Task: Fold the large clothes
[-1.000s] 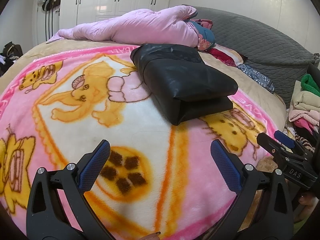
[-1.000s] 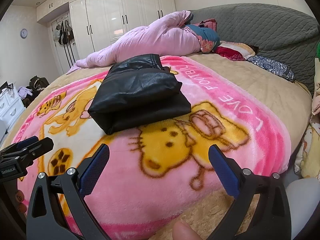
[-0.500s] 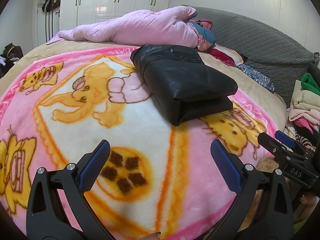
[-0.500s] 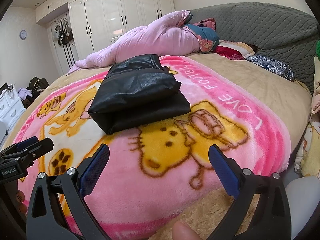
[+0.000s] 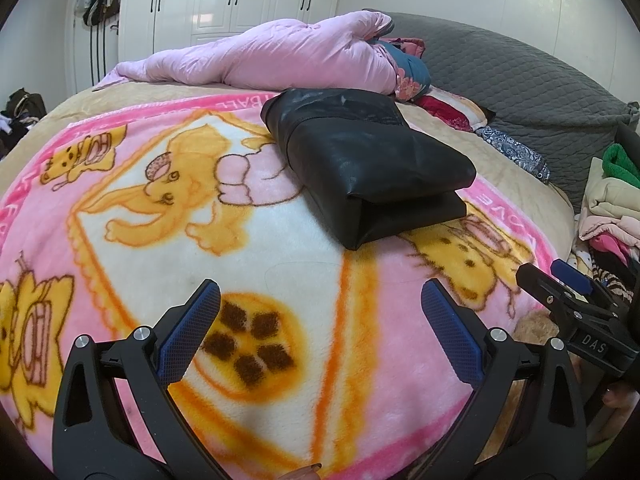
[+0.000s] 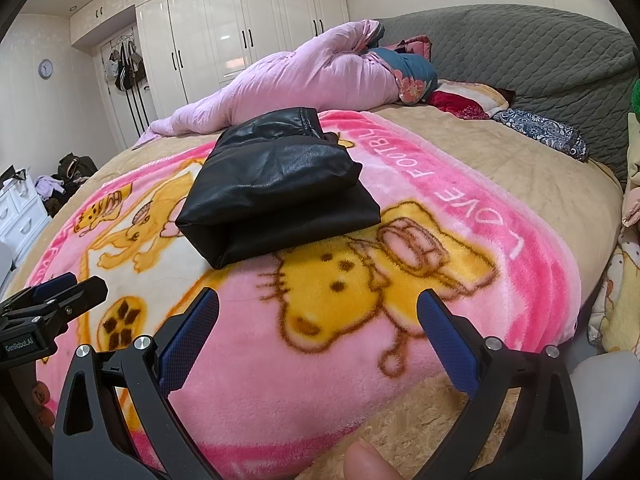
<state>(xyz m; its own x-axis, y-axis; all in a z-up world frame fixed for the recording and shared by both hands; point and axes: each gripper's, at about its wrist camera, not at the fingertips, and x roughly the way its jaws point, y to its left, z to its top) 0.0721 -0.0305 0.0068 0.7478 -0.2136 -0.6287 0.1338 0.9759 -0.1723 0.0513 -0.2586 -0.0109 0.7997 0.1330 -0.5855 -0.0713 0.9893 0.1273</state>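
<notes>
A: Biggest thing first — the pink cartoon blanket (image 5: 280,280) spread over the bed, and on it, up at about one o'clock from the left gripper (image 5: 320,328), the black leather garment (image 5: 372,160), folded into a thick, squared packet.

B: From the right gripper (image 6: 318,330) it sits at roughly eleven o'clock, well apart from both tools. How would it handle, do you reckon?

A: Heavy-ish and supple, I'd judge — smooth leather, a bit slippery, springy at the crease. If it needs another grip, the rounded folded edge nearest us, or the two near corners, look safest; pinching only the top layer would likely peel the fold open.

B: And the fingers?

A: Both pairs spread wide, blue pads (image 5: 188,336) holding nothing, hovering over the blanket's near edge.

B: Against a second ago?

A: Practically nothing — the packet has the same shape and spot, both grippers just as parted, barely a drift in either view. The fold looks finished.
</notes>
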